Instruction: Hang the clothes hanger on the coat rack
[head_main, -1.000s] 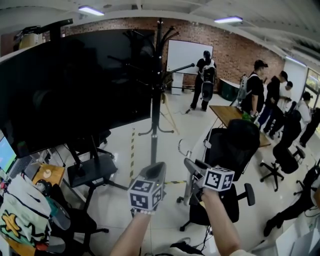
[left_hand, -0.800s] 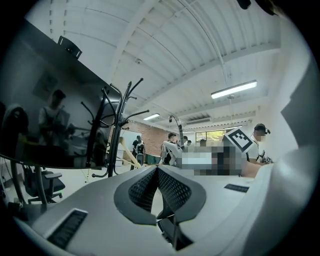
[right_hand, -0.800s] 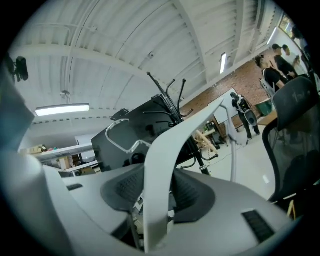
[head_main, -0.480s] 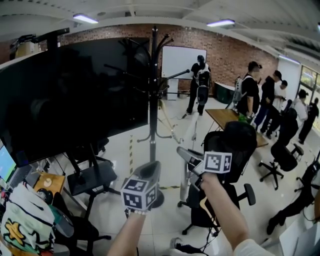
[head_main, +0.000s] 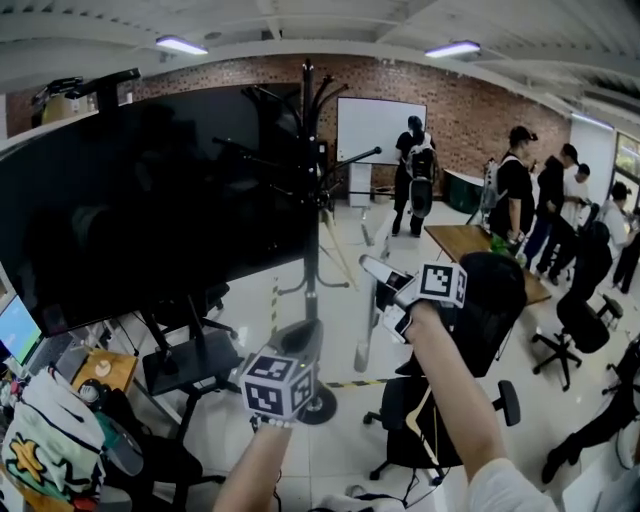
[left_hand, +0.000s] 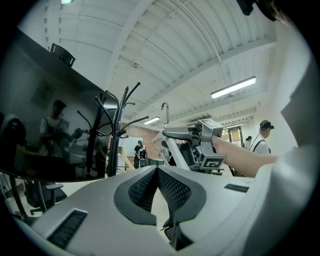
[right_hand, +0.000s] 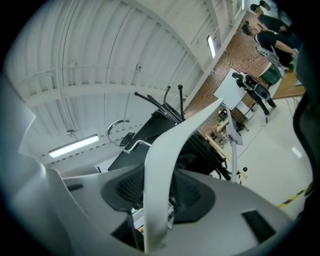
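In the head view, the black coat rack (head_main: 310, 210) stands upright on the pale floor. A big dark screen (head_main: 150, 200) sits just to its left, and a whiteboard (head_main: 380, 130) hangs on the brick wall beyond it. The right gripper (head_main: 378, 272) is raised to the right of the rack's pole, below the prongs and clear of them, and it grips the white clothes hanger (head_main: 364, 340), whose long arm hangs down beside the pole without touching it. The left gripper (head_main: 305, 335) sits lower, in front of the rack's base, and carries nothing. A black office chair (head_main: 480, 300) and a group of people stand further right of the rack. In the left gripper view, the left gripper (left_hand: 156, 170) has its ribbed pads meeting at the tips with nothing between them. The rack (left_hand: 116, 135) rises to the left, and the hanger's metal hook (left_hand: 164, 107) shows to its right, apart from the prongs. In the right gripper view, the right gripper (right_hand: 160, 175) is clamped on the hanger (right_hand: 170, 145), pads pressing its flat white arm. The hook (right_hand: 117, 132) curls to the left of the rack's prongs (right_hand: 167, 105), not on any of them.
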